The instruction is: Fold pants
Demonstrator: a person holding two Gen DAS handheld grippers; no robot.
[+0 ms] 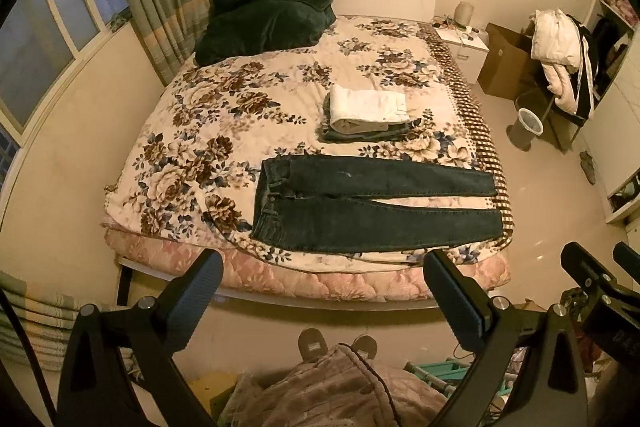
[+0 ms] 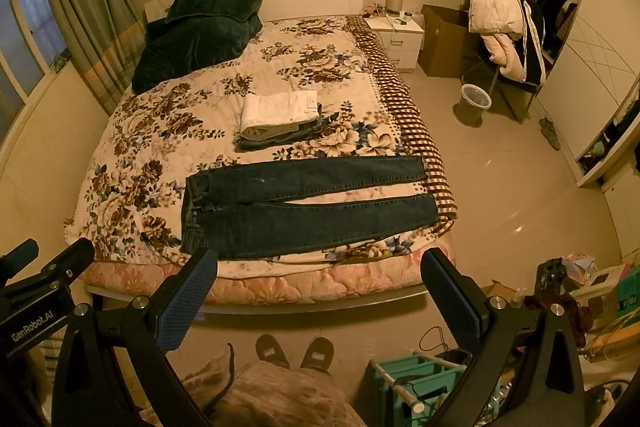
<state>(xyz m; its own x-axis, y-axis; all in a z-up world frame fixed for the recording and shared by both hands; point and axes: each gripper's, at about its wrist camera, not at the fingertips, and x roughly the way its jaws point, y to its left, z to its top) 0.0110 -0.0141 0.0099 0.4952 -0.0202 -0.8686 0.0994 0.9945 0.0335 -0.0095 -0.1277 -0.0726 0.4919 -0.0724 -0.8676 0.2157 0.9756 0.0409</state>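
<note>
Dark blue jeans (image 1: 372,203) (image 2: 304,207) lie flat across the foot of the bed, waistband to the left, both legs stretched to the right edge. My left gripper (image 1: 324,267) hovers open well above and in front of them, holding nothing. My right gripper (image 2: 320,263) is also open and empty, at a similar height before the bed's foot. Each gripper shows at the edge of the other's view. Behind the jeans sits a stack of folded clothes (image 1: 368,113) (image 2: 280,119) with a white piece on top.
The bed's floral quilt (image 1: 208,131) (image 2: 140,147) has a dark green blanket (image 1: 268,15) by the headboard. A nightstand (image 2: 396,35), cardboard box (image 2: 446,41), clothes-laden chair (image 2: 508,31) and bin (image 2: 474,103) stand to the right. A person's slippered feet (image 2: 294,351) are below; a teal rack (image 2: 416,377) sits nearby.
</note>
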